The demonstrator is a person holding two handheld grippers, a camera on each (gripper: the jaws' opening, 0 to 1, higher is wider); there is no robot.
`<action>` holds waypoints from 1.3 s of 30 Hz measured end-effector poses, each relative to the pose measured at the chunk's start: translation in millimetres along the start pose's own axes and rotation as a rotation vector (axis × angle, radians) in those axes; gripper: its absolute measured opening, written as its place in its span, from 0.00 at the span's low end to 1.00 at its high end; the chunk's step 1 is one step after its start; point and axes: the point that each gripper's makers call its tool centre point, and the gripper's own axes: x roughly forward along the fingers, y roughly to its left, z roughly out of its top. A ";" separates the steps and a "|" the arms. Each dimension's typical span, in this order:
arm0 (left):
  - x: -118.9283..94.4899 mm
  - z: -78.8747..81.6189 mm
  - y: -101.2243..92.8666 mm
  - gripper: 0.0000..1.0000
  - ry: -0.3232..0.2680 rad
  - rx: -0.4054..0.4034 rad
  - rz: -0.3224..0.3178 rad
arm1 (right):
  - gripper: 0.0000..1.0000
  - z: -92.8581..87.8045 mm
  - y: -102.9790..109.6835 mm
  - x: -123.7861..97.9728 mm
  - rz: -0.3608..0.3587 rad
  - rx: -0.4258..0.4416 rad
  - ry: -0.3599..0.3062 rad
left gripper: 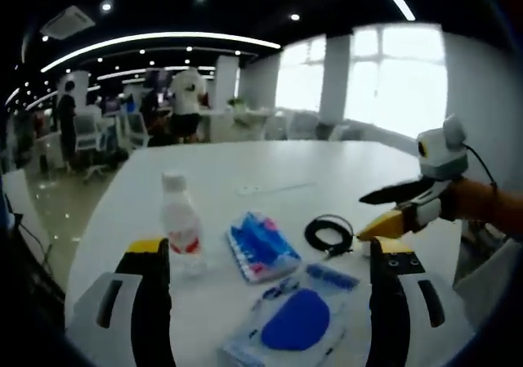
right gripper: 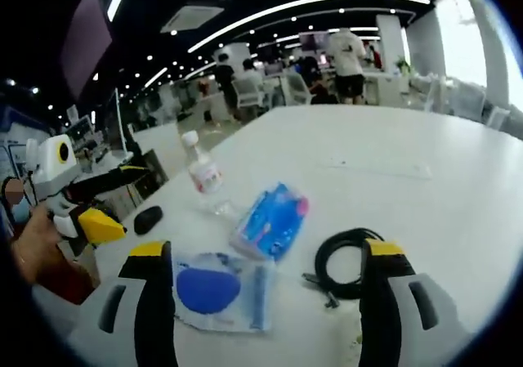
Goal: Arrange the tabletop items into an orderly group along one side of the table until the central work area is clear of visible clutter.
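On the white table stand a clear water bottle with a red label, a blue packet, a clear bag holding a blue piece, and a coiled black cable. My left gripper is open above the packet and bag. My right gripper comes in from the right, open, just beside the cable. In the right gripper view my right gripper hangs open over the bag, packet and cable. The bottle stands behind, and my left gripper is open at the left.
A small black oval object lies near the table's edge by the left gripper. A thin pale strip lies farther out on the table. A hand holds the left gripper. People and office chairs stand beyond the table.
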 end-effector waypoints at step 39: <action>-1.3 -18.4 13.3 0.99 0.059 0.017 0.022 | 0.69 -22.1 25.6 117.0 0.033 -0.029 0.137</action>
